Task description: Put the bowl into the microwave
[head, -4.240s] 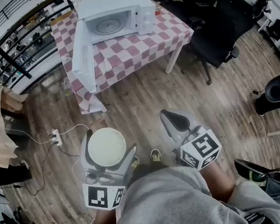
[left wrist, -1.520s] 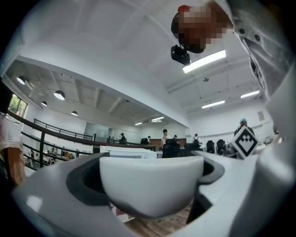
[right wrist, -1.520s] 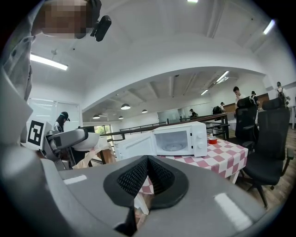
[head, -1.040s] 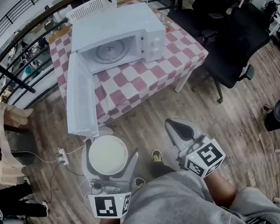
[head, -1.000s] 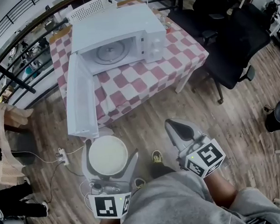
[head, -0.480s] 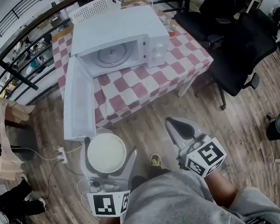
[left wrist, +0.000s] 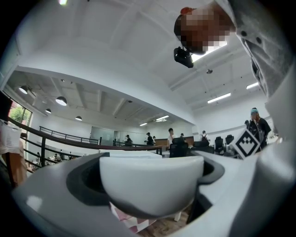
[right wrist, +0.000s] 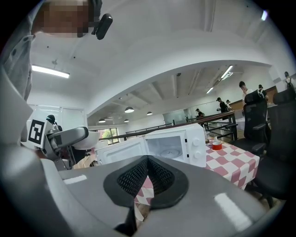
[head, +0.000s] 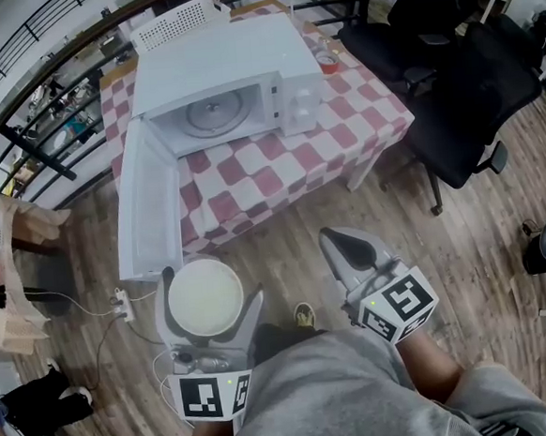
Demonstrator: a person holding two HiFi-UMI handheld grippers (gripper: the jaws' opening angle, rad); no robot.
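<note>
**Left gripper.** The left gripper (head: pixel 211 289) had its jaws spread wide and clamped against opposite sides of the bowl (head: pixel 205 299), a white, round bowl held upright with its mouth up. In the left gripper view the bowl filled the gap between the jaws, its wall pressed against both dark pads. The gripper was held low and close to the person's body, near left in the scene, above the wood floor (head: pixel 463 244) and pointing away from the person towards the table (head: pixel 279 170).

**Right gripper.** The right gripper (head: pixel 343 246) had its jaws pressed together with nothing between them; in the right gripper view the two mesh pads met along one line. It was held beside the left gripper, well apart from it, and also pointed at the table.

**Task item and target.** The bowl was in the left gripper, short of the table and just near of the door's lower edge. The microwave (head: pixel 232 60) stood on the checked cloth at the far left of the table. Its door (head: pixel 146 211) hung fully open to the left, showing the glass turntable (head: pixel 214 115) in the cavity.
</note>
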